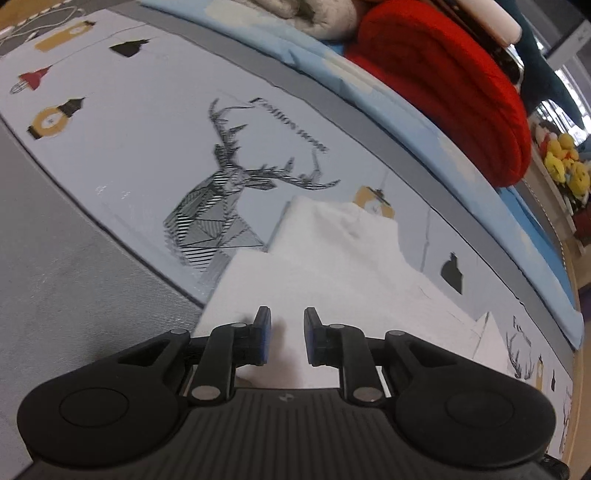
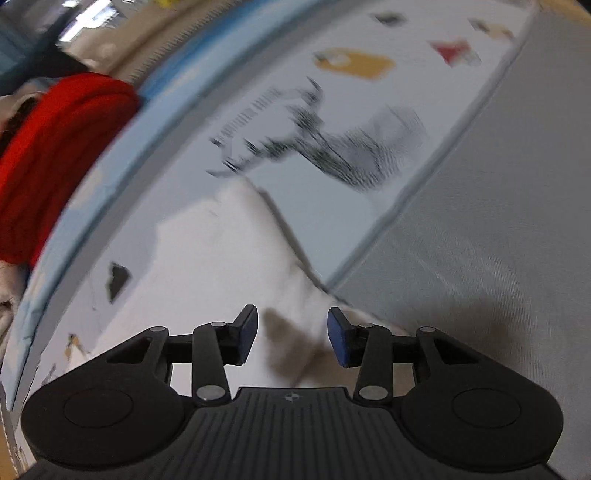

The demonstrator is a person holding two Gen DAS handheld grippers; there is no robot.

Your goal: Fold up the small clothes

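A small white garment (image 1: 332, 266) lies flat on a pale printed cloth with a deer drawing (image 1: 225, 192). My left gripper (image 1: 287, 338) hovers just over the garment's near edge, jaws open a little, nothing between them. In the right wrist view, which is blurred, the same white garment (image 2: 229, 258) runs up the middle. My right gripper (image 2: 292, 334) is open wide over its near corner, casting a shadow on it, and holds nothing.
A red folded knit (image 1: 443, 77) and a beige fleece (image 1: 303, 14) sit on a light blue cloth (image 1: 406, 122) at the far side. Grey fabric (image 2: 498, 221) covers the near surface. Yellow plush toys (image 1: 561, 162) stand at far right.
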